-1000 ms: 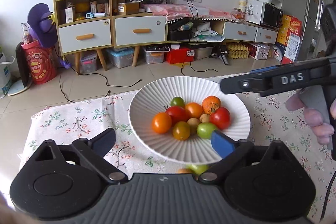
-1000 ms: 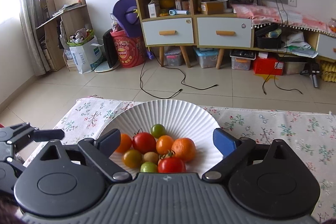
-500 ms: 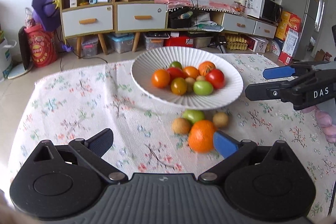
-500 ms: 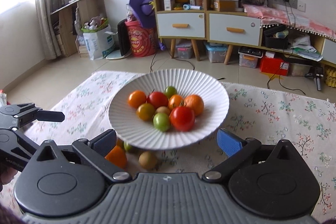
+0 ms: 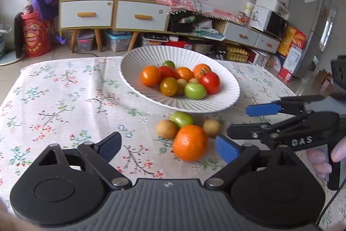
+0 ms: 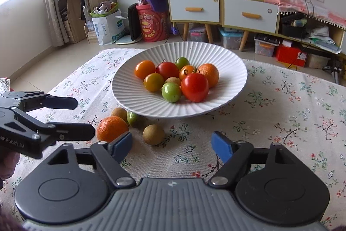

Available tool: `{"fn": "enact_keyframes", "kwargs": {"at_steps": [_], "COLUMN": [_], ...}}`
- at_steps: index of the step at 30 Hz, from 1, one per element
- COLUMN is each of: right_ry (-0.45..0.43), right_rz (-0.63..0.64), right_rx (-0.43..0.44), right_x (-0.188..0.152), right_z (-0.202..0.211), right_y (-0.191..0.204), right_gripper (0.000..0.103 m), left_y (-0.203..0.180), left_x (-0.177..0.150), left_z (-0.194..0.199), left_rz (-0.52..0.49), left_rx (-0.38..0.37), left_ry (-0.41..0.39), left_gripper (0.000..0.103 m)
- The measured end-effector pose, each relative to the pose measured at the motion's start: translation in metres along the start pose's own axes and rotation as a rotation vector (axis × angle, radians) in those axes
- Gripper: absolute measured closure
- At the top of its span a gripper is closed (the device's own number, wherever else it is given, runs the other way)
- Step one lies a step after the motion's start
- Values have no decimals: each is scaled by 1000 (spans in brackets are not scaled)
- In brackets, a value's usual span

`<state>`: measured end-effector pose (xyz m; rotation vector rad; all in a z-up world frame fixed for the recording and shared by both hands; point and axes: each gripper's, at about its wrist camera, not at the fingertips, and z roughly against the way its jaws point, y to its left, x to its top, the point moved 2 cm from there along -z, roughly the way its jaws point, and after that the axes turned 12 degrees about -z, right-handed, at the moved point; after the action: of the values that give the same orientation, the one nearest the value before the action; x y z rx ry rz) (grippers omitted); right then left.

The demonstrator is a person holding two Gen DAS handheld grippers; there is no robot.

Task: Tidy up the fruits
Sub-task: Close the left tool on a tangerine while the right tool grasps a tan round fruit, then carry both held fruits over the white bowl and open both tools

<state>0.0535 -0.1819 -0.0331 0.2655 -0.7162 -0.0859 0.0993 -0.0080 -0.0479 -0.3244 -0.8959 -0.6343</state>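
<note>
A white ribbed bowl [image 5: 218, 103] [image 6: 138, 101] on the floral tablecloth holds several tomatoes, oranges and small brown fruits. In front of it on the cloth lie an orange [image 5: 189, 142] [image 6: 112, 128], a green tomato [image 5: 182, 119] [image 6: 132, 118] and two brown fruits [image 5: 167, 129] [image 5: 212, 127] [image 6: 153, 134] [image 6: 119, 113]. My left gripper [image 5: 169, 146] is open and empty, just short of the orange. My right gripper [image 6: 172, 145] is open and empty, near the closest brown fruit. Each gripper shows in the other's view [image 5: 246, 121] [image 6: 83, 116].
The floral tablecloth [image 5: 64, 101] covers the table. Beyond the far edge is floor, a wooden cabinet with drawers [image 5: 112, 12], a red bucket [image 5: 35, 37] and storage boxes. A fridge [image 5: 311, 31] stands at the right.
Both grippers have pulled back from over the bowl toward me and lowered. The loose fruits in front of the bowl have come into view. Both stay open.
</note>
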Motion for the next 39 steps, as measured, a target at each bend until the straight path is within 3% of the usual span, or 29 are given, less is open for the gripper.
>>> {"fn": "enact_keyframes", "kwargs": {"at_steps": [7,12,22,32,39], "right_ry": [43,56,49,61,23], "right_rz": [4,6,-16,4,0], "right_rx": [49,64,49,66,67], "right_x": [-9,-11,-6,-5,6], "right_z": [-5,-9,-14,-2,15], "right_y": [6,11,9,7,6], "right_gripper": [59,69,79,80,80], "left_y": [-9,-12,-12,-10,-6], "left_x": [-3,-5,-3,-4,7], "left_z": [-10,-15,-19,-5,12], "left_rz": [-27,-33,-23,-47,-46], "left_rx": [-56,-67,-49,-59,-53], "left_ry": [33,54,52,45,3], "left_gripper": [56,72,76,77,77]}}
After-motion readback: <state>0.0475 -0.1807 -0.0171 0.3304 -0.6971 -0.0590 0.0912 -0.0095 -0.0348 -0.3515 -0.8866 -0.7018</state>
